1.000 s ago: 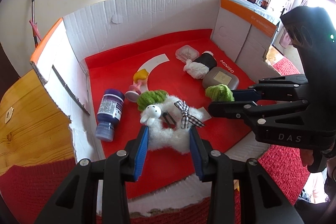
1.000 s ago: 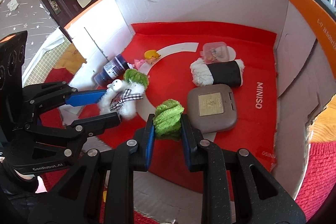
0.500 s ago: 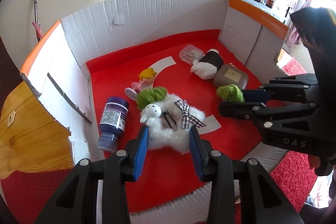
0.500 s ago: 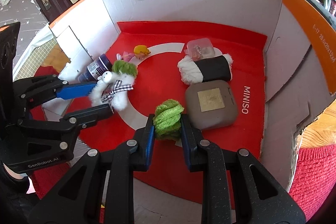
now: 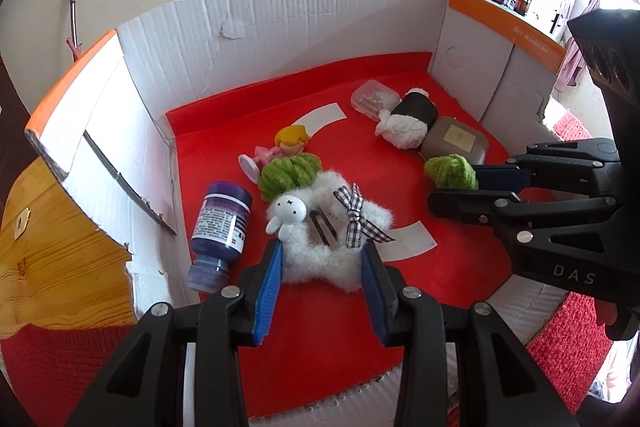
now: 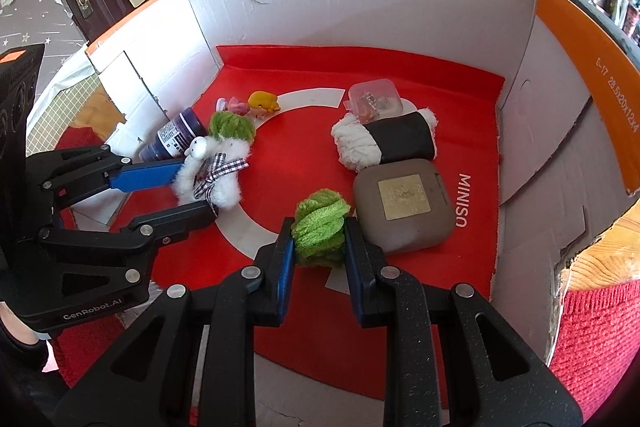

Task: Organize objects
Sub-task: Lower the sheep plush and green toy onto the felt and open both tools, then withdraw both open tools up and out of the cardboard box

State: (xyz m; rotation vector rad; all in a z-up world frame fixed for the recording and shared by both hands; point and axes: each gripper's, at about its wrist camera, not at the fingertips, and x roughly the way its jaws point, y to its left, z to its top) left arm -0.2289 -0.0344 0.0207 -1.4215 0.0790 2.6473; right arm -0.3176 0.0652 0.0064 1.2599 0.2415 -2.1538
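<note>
My left gripper (image 5: 322, 259) is shut on a white fluffy plush (image 5: 332, 227) that has a rabbit face and a checked bow. The plush's lower end sits between the blue pads. From the right wrist view the same gripper (image 6: 196, 191) comes in from the left, holding the plush (image 6: 224, 163). My right gripper (image 6: 318, 233) is shut on a green fuzzy pompom (image 6: 320, 223), beside a grey-brown case (image 6: 404, 205). In the left wrist view that gripper (image 5: 456, 189) reaches in from the right with the pompom (image 5: 450, 171).
All this lies in a white cardboard box (image 5: 280, 27) with a red liner (image 6: 304, 155). In it are a purple bottle (image 5: 222, 223) on its side, a yellow-haired doll (image 5: 288, 143), a second green pompom (image 5: 290, 173), a clear plastic case (image 5: 374, 99) and a black-and-white roll (image 5: 408, 119).
Both grippers keep the same hold on the plush and the pompom. The views have tilted slightly, so the box contents sit a little differently in the picture.
</note>
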